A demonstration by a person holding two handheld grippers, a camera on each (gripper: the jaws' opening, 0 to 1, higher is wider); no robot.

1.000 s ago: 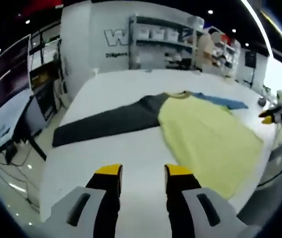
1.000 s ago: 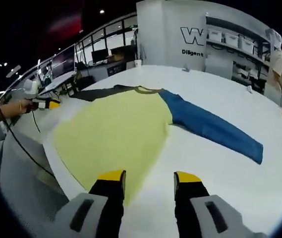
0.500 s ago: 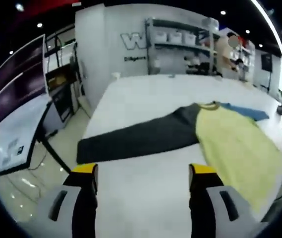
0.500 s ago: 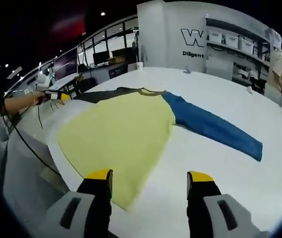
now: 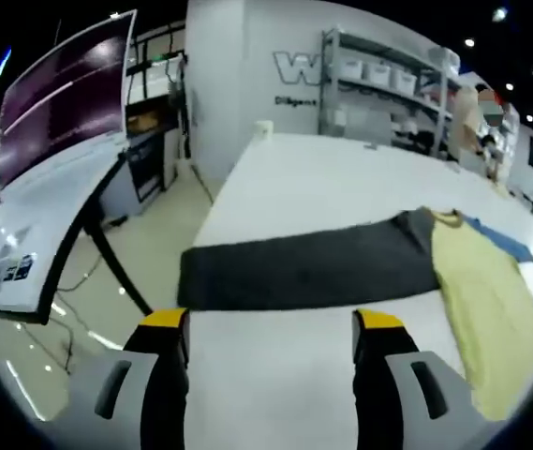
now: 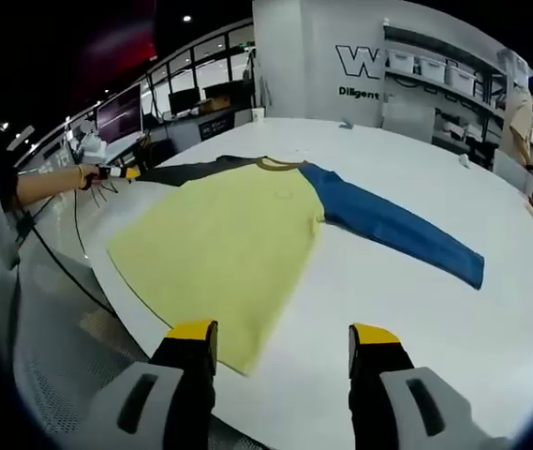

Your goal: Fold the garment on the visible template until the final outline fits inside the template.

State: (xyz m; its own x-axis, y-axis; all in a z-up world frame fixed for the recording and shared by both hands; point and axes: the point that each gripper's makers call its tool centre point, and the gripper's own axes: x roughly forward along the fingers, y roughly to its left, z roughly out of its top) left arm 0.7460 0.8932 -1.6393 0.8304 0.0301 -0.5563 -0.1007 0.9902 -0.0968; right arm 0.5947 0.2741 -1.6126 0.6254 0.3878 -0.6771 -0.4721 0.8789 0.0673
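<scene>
My left gripper [image 5: 271, 323] hangs with jaws spread and nothing between them, just short of the garment's dark grey sleeve [image 5: 308, 274], which lies flat across the white table [image 5: 332, 178]; the yellow body [image 5: 486, 305] runs off to its right. My right gripper [image 6: 282, 333], likewise wide apart and empty, sits at the yellow hem [image 6: 224, 248]. Its view adds the blue sleeve [image 6: 397, 230] stretched ahead-right, and the left gripper [image 6: 107, 172] far left.

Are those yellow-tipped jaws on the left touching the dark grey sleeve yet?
Apart. In the left gripper view the left gripper stands open, and a strip of bare white table lies between its tips and the dark grey sleeve.
</scene>
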